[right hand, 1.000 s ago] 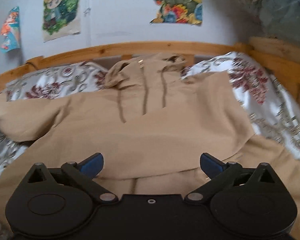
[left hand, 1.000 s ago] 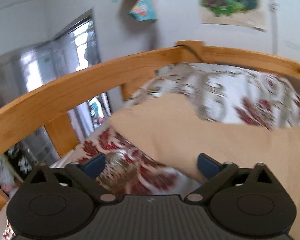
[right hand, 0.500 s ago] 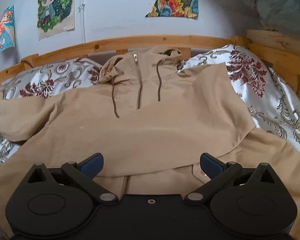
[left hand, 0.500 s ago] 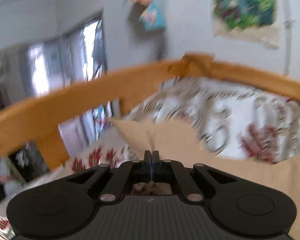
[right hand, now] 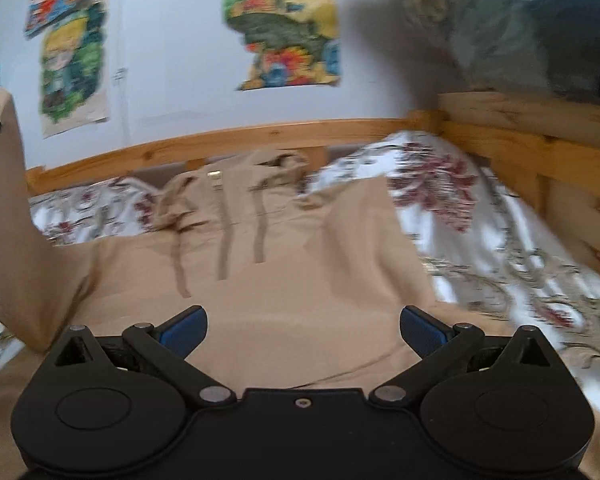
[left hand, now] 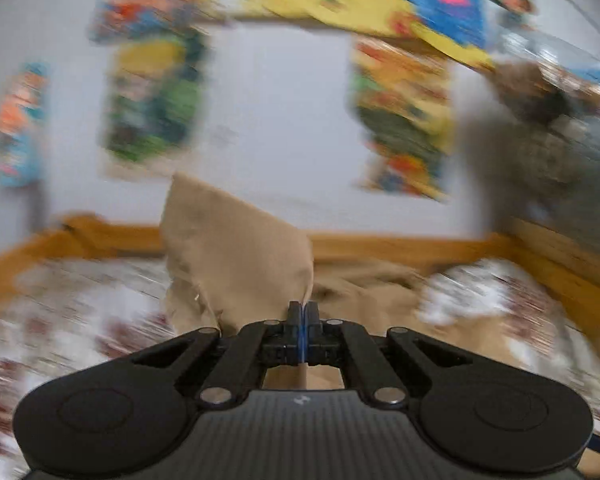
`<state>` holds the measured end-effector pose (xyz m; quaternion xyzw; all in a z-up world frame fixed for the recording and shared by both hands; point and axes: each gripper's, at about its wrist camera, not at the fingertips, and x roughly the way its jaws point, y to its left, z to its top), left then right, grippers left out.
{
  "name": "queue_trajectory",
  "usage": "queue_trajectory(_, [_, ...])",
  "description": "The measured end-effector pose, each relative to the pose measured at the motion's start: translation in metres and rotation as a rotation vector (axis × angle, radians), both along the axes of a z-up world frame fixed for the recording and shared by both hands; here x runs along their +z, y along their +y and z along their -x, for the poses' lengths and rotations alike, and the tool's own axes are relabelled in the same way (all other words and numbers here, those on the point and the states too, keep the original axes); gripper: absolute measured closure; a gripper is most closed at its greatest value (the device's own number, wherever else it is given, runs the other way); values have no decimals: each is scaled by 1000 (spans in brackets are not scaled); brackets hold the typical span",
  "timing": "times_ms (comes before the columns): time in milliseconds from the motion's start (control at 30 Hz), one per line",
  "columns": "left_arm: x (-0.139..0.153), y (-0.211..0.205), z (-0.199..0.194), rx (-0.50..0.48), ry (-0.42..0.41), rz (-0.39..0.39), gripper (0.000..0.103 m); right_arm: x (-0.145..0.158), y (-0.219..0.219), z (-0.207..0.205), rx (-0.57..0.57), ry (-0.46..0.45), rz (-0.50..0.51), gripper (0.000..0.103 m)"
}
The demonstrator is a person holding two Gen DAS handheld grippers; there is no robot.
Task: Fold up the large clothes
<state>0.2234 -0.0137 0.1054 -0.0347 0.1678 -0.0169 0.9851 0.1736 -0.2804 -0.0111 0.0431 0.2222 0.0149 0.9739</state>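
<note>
A tan zip hoodie lies spread on the bed, hood and drawstrings toward the wall, its right sleeve folded across the chest. My left gripper is shut on the hoodie's left sleeve and holds it lifted above the bed; that raised sleeve shows at the left edge of the right wrist view. My right gripper is open and empty, low over the hoodie's middle. The left wrist view is blurred by motion.
A floral white and red bedsheet covers the bed. A wooden bed rail runs along the wall and down the right side. Posters hang on the wall. A grey-blue blanket hangs at the upper right.
My left gripper shut on the sleeve near the left rail, then lifted it and swung right toward the hoodie's body. My right gripper stayed open and shifted slightly over the hoodie.
</note>
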Motion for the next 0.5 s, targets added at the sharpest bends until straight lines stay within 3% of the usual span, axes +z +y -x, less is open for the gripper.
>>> queue_trajectory(100, [-27, -26, -13, -138, 103, 62, 99, -1, -24, -4, -77, 5, -9, 1])
queue_trajectory(167, [-46, -35, -12, -226, 155, 95, 82, -5, -39, -5, -123, 7, -4, 1])
queue_trajectory(233, [-63, -37, -6, -277, 191, 113, 27, -9, -49, -6, -158, 19, -4, 1])
queue_trajectory(367, [-82, -29, 20, -293, 216, 51, 22, -20, -59, -7, -175, 50, -38, 1])
queue_trajectory(500, [-96, -7, 16, -142, 280, -87, 18, -31, -50, -9, -107, 79, -100, 1])
